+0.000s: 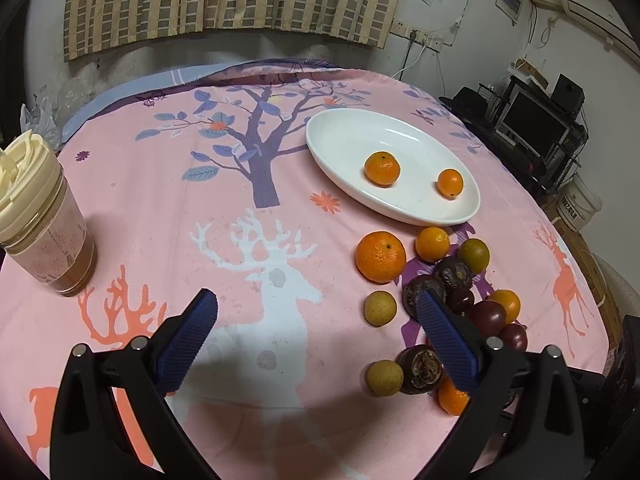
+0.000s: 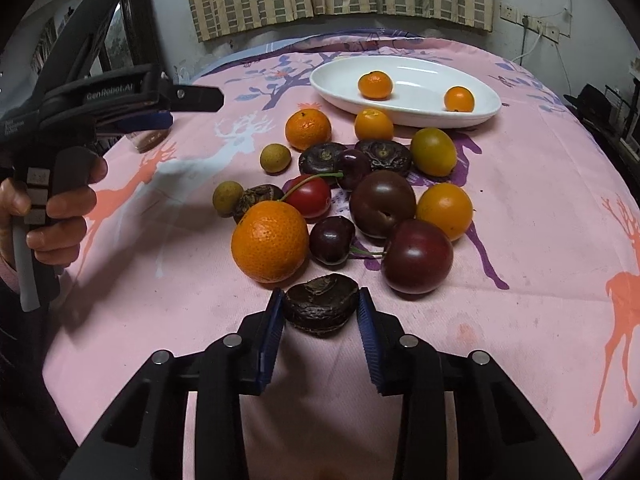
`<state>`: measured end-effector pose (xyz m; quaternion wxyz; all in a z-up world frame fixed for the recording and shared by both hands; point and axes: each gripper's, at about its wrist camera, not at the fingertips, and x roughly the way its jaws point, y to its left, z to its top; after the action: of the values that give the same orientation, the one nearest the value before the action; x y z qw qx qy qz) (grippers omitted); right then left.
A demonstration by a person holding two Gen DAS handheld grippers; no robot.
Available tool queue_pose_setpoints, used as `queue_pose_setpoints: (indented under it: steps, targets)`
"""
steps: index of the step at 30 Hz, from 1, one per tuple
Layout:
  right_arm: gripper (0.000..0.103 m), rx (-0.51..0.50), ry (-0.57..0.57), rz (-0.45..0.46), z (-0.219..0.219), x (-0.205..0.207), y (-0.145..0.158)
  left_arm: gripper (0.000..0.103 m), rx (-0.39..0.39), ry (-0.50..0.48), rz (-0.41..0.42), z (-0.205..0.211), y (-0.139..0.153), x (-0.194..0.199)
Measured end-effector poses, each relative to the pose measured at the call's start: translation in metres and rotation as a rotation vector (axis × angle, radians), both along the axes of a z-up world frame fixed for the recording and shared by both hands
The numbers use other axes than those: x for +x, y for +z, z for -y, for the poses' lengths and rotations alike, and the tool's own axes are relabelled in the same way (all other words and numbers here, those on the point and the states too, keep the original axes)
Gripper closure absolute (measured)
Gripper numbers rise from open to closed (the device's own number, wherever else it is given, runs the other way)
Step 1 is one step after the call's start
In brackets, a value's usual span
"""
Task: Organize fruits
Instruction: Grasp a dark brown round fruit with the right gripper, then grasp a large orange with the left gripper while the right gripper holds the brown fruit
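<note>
1. Right wrist view: the right gripper clamps its blue pads on a dark, wrinkled fruit resting on the pink tablecloth.
2. Just beyond it lies a large orange among cherries, plums and small citrus.
3. Farther back, a white oval plate holds two small oranges.
4. Left wrist view: the left gripper hangs wide apart over the cloth, gripping nothing, a lidded jar to its left.
</note>
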<state>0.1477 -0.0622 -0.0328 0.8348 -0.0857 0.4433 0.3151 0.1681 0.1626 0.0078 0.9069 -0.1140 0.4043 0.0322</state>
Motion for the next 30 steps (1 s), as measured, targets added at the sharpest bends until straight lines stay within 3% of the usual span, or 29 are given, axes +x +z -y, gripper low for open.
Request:
queue_pose_setpoints:
  steps: [4,7,8,11,13,15,25,30]
  targets:
    - [0.066,0.061,-0.053,0.011,0.021,-0.001,0.010,0.005,-0.023,-0.085,0.016,0.014,0.001,-0.010]
    - [0.066,0.083,-0.100,0.027,0.039,0.001,0.018,0.006,-0.075,-0.223,0.044,0.042,-0.001,-0.031]
    - [0.066,0.091,-0.117,0.028,0.045,0.003,0.019,0.010,-0.085,-0.270,0.042,0.056,-0.004,-0.037]
    - [0.066,0.124,-0.146,0.017,0.058,0.008,0.021,0.036,-0.102,-0.364,-0.009,0.085,-0.018,-0.044]
    - [0.066,0.129,-0.147,0.015,0.061,0.008,0.020,0.040,-0.084,-0.397,-0.047,0.102,-0.028,-0.043]
    - [0.066,0.136,-0.143,0.017,0.064,0.007,0.019,0.042,-0.054,-0.396,-0.070,0.111,-0.033,-0.040]
    - [0.066,0.173,-0.140,0.013,0.074,0.006,0.017,0.042,-0.045,-0.371,-0.124,0.117,-0.044,-0.023]
    - [0.066,0.175,-0.127,0.010,0.073,0.007,0.016,0.058,-0.034,-0.348,-0.128,0.115,-0.046,-0.018]
